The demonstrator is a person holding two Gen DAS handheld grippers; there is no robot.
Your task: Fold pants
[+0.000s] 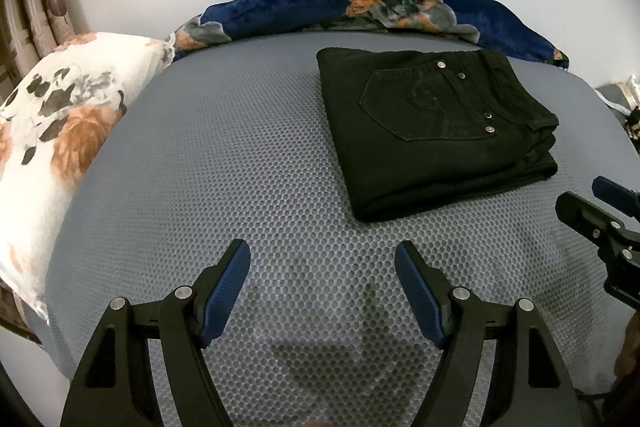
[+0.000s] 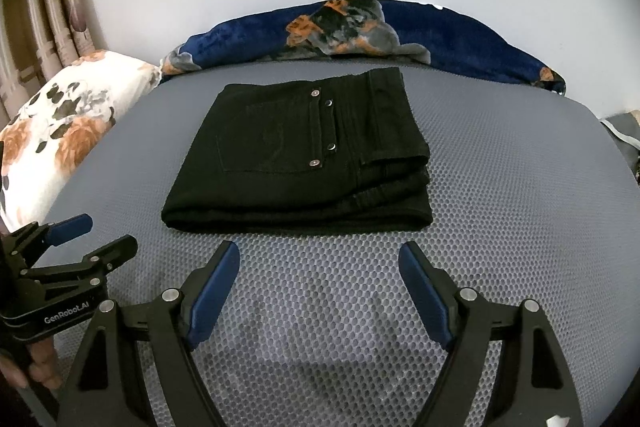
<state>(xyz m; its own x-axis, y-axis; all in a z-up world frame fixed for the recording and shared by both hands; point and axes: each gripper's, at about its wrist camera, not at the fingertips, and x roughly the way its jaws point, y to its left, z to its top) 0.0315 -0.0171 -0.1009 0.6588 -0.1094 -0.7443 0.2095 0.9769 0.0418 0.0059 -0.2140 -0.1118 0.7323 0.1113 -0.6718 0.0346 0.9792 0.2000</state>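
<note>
The black pants (image 1: 432, 131) lie folded into a thick rectangle on the grey mesh bed surface (image 1: 240, 167), back pocket with rivets facing up. In the right wrist view the pants (image 2: 300, 155) lie just ahead of my fingers. My left gripper (image 1: 322, 259) is open and empty, hovering over bare mesh to the near left of the pants. My right gripper (image 2: 319, 259) is open and empty, a short way in front of the pants' near folded edge. Each gripper shows in the other's view: the right gripper (image 1: 592, 195) at the right edge, the left gripper (image 2: 100, 233) at the lower left.
A white floral pillow (image 1: 52, 139) lies at the left edge of the bed. A dark blue floral blanket (image 1: 380, 7) is bunched along the far edge against a pale wall. Curtains (image 2: 48, 11) hang at far left. The bed drops off at right.
</note>
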